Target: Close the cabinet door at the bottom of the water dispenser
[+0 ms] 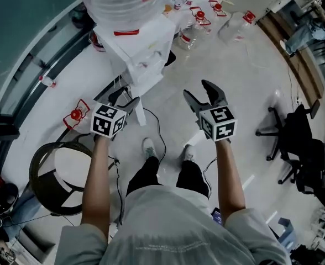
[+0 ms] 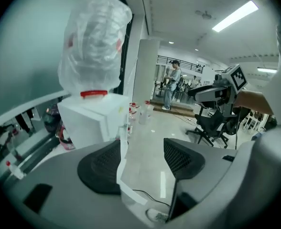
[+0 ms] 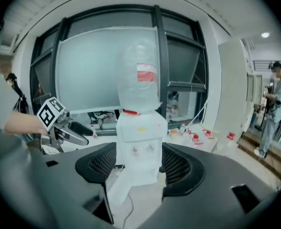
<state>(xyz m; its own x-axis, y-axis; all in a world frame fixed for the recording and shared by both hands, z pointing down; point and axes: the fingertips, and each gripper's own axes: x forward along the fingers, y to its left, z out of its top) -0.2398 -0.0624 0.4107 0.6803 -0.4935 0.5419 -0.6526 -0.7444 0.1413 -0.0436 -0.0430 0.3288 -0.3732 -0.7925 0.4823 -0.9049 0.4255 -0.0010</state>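
Left gripper (image 2: 141, 162) spread wide, pads clear of everything, only pale floor (image 1: 234, 65) and the door's edge visible through the gap. Right gripper (image 3: 139, 167) likewise gaping, clamped on nothing, aimed at the dispenser's front. Both held out ahead of the person (image 1: 168, 220), side by side, angled downward.

Beyond them, a dark window wall (image 3: 107, 70). Against it, the white water dispenser (image 1: 140, 51), upright, topped by a big bottle (image 1: 118, 1) wrapped in clear plastic. At the dispenser's foot, the cabinet door (image 1: 140, 114), standing open and turned out toward the person, its free edge just beside the left gripper's tips; touching or not, cannot tell.

Off to the right and well apart, a black office chair (image 1: 295, 134). On the floor to the left, a black round frame (image 1: 54, 175). Past the dispenser, a cluster of clear red-capped bottles (image 1: 198, 18). From the dispenser's base, a thin black cable (image 1: 161, 130) trailing toward the person's shoes (image 1: 148, 147).
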